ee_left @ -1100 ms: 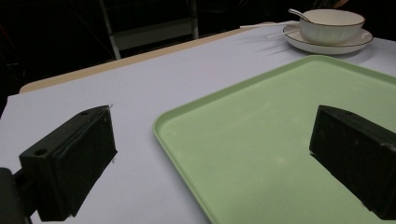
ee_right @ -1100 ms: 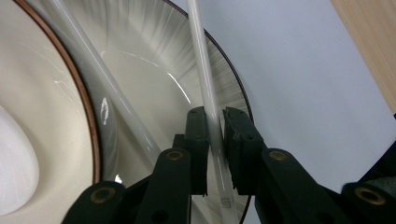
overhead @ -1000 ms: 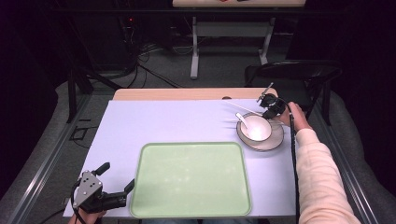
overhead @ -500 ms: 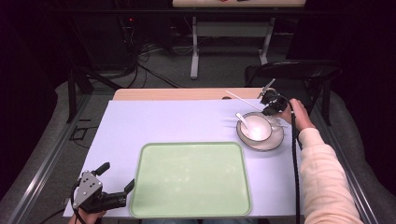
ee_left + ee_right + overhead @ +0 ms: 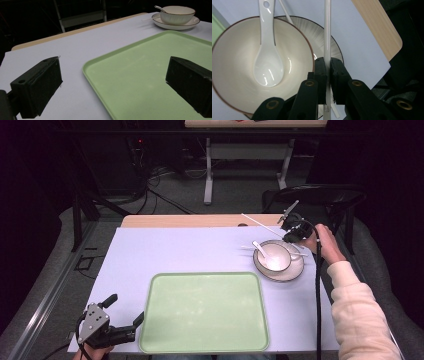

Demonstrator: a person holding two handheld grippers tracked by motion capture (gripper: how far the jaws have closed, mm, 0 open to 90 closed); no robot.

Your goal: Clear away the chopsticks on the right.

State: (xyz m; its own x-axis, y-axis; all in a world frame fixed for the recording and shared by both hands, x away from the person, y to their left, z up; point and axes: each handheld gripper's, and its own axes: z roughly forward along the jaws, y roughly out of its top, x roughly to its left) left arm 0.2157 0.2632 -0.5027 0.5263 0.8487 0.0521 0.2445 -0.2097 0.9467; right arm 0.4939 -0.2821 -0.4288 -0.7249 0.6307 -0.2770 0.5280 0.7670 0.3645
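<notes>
Right gripper (image 5: 326, 72) clamped on white chopstick (image 5: 327, 30) above bowl (image 5: 234, 82).

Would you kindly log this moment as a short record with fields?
Right gripper: shut on a thin white chopstick, held above the table
Left gripper: open, by the flat pale green tray
Cream bowl: on a dark-rimmed plate, white ceramic spoon inside
Second chopstick: across the plate

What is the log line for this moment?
right gripper: shut on chopstick | left gripper: open by tray | spoon in bowl
</notes>
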